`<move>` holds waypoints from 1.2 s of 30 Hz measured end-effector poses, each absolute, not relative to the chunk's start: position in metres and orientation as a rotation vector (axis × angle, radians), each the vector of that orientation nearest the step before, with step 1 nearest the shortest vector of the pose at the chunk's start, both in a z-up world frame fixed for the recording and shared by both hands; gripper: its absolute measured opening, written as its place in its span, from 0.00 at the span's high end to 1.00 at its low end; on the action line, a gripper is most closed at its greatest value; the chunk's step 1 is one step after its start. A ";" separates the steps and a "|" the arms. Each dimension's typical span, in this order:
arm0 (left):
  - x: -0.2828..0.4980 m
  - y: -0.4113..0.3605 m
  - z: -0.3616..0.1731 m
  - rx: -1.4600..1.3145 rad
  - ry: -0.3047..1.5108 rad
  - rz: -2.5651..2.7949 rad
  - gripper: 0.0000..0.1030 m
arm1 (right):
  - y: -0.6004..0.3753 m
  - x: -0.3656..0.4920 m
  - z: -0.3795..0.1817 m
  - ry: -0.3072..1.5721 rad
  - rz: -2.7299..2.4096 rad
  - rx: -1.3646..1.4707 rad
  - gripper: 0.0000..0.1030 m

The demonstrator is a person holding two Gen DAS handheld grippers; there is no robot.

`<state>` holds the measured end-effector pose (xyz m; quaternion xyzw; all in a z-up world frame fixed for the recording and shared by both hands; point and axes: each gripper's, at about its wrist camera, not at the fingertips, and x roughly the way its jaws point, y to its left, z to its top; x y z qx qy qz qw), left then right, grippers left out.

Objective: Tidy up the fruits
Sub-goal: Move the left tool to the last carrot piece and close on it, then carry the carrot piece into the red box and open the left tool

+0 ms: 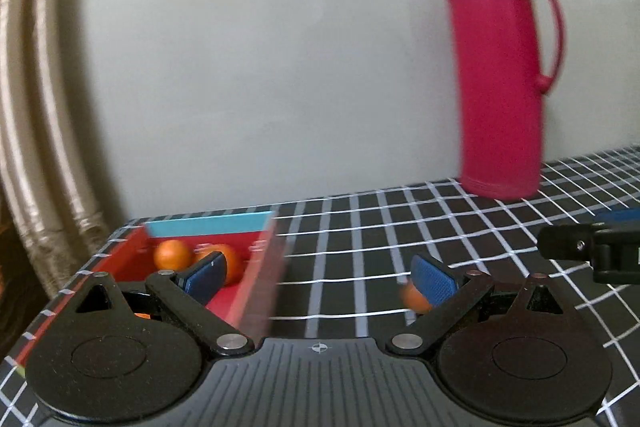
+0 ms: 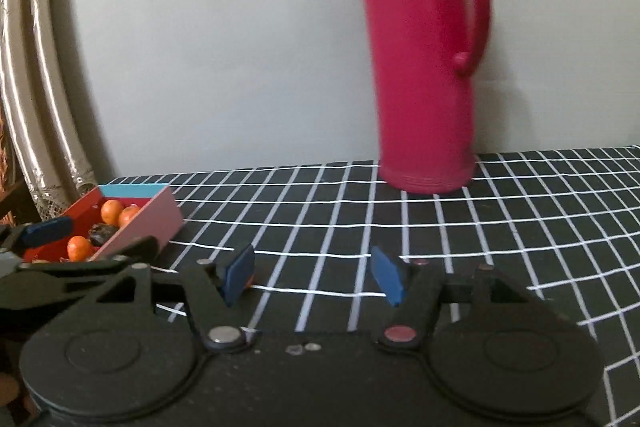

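Observation:
A red box [image 1: 256, 287] with a light blue far wall sits at the table's left corner. It holds two oranges [image 1: 173, 254] in the left wrist view. The right wrist view shows the box [image 2: 152, 223] holding three oranges [image 2: 111, 211] and a dark fruit [image 2: 102, 233]. My left gripper [image 1: 318, 279] is open wide, its left finger over the box. One blurred orange [image 1: 414, 299] lies on the cloth at the right pad's lower edge; whether they touch I cannot tell. My right gripper [image 2: 313, 275] stands open over the cloth with nothing between its pads.
A tall pink thermos jug [image 1: 500, 87] [image 2: 424, 67] stands at the back against a pale wall. The black cloth with a white grid [image 2: 480, 227] covers the table. A beige curtain [image 1: 36, 107] hangs beyond the left edge. A blue pad of the other gripper [image 1: 618, 217] shows at the right.

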<state>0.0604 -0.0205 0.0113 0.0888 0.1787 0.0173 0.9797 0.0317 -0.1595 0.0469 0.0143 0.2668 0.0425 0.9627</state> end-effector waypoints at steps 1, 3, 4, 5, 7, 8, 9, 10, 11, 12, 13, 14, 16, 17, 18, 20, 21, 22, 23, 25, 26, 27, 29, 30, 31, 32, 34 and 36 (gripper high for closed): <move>0.062 -0.028 0.009 0.189 0.363 0.022 0.05 | -0.166 0.028 0.047 0.542 0.079 0.034 0.38; 0.069 -0.042 0.005 0.198 0.378 -0.009 0.05 | -0.178 0.027 0.045 0.551 0.070 0.055 0.38; 0.072 -0.048 0.003 0.196 0.385 -0.023 0.05 | -0.183 0.025 0.045 0.553 0.065 0.065 0.38; 0.074 -0.054 0.001 0.197 0.390 -0.033 0.06 | -0.188 0.024 0.045 0.554 0.061 0.073 0.38; 0.076 -0.063 -0.003 0.207 0.403 -0.048 0.19 | -0.194 0.021 0.045 0.553 0.051 0.078 0.38; 0.079 -0.068 -0.007 0.210 0.419 -0.059 0.22 | -0.196 0.019 0.046 0.549 0.048 0.080 0.38; 0.084 -0.069 -0.011 0.208 0.442 -0.068 0.28 | -0.199 0.017 0.046 0.546 0.046 0.083 0.38; 0.088 -0.069 -0.015 0.202 0.464 -0.072 0.35 | -0.202 0.015 0.047 0.543 0.042 0.088 0.37; 0.093 -0.069 -0.018 0.189 0.487 -0.076 0.38 | -0.203 0.014 0.047 0.544 0.040 0.094 0.37; 0.098 -0.068 -0.021 0.178 0.506 -0.081 0.42 | -0.204 0.013 0.047 0.544 0.040 0.101 0.37; 0.102 -0.067 -0.023 0.164 0.522 -0.081 0.43 | -0.205 0.013 0.048 0.543 0.041 0.108 0.37; 0.104 -0.066 -0.025 0.155 0.530 -0.079 0.43 | -0.205 0.012 0.049 0.543 0.043 0.113 0.37; 0.110 -0.068 -0.028 0.152 0.540 -0.080 0.43 | -0.205 0.012 0.049 0.543 0.049 0.118 0.37; 0.110 -0.068 -0.030 0.148 0.548 -0.087 0.43 | -0.205 0.011 0.049 0.544 0.052 0.117 0.37; 0.113 -0.069 -0.030 0.143 0.558 -0.092 0.43 | -0.204 0.012 0.049 0.545 0.055 0.117 0.37; 0.117 -0.069 -0.032 0.128 0.580 -0.085 0.44 | -0.204 0.012 0.048 0.548 0.059 0.115 0.37; 0.118 -0.066 -0.033 0.117 0.588 -0.086 0.52 | -0.203 0.012 0.048 0.550 0.059 0.117 0.37; 0.118 -0.064 -0.033 0.102 0.591 -0.093 0.65 | -0.202 0.012 0.048 0.553 0.061 0.119 0.37; 0.118 -0.064 -0.032 0.099 0.593 -0.098 0.67 | -0.202 0.013 0.048 0.555 0.063 0.119 0.37; 0.116 -0.063 -0.030 0.097 0.588 -0.100 0.67 | -0.201 0.013 0.048 0.555 0.064 0.118 0.37; 0.115 -0.063 -0.029 0.096 0.578 -0.099 0.67 | -0.200 0.014 0.048 0.554 0.066 0.120 0.37; 0.113 -0.063 -0.027 0.101 0.560 -0.096 0.67 | -0.200 0.015 0.048 0.555 0.069 0.121 0.37; 0.108 -0.061 -0.023 0.109 0.530 -0.087 0.67 | -0.200 0.017 0.049 0.554 0.074 0.122 0.37; 0.107 -0.060 -0.020 0.104 0.520 -0.085 0.67 | -0.199 0.018 0.049 0.556 0.077 0.120 0.37; 0.106 -0.059 -0.018 0.101 0.512 -0.081 0.67 | -0.199 0.018 0.048 0.556 0.076 0.116 0.37; 0.104 -0.057 -0.015 0.100 0.504 -0.077 0.67 | -0.198 0.018 0.048 0.558 0.076 0.113 0.37; 0.099 -0.053 -0.008 0.097 0.485 -0.068 0.67 | -0.200 0.021 0.047 0.563 0.079 0.118 0.37; 0.094 -0.045 0.000 0.094 0.461 -0.052 0.67 | -0.200 0.023 0.047 0.564 0.081 0.127 0.37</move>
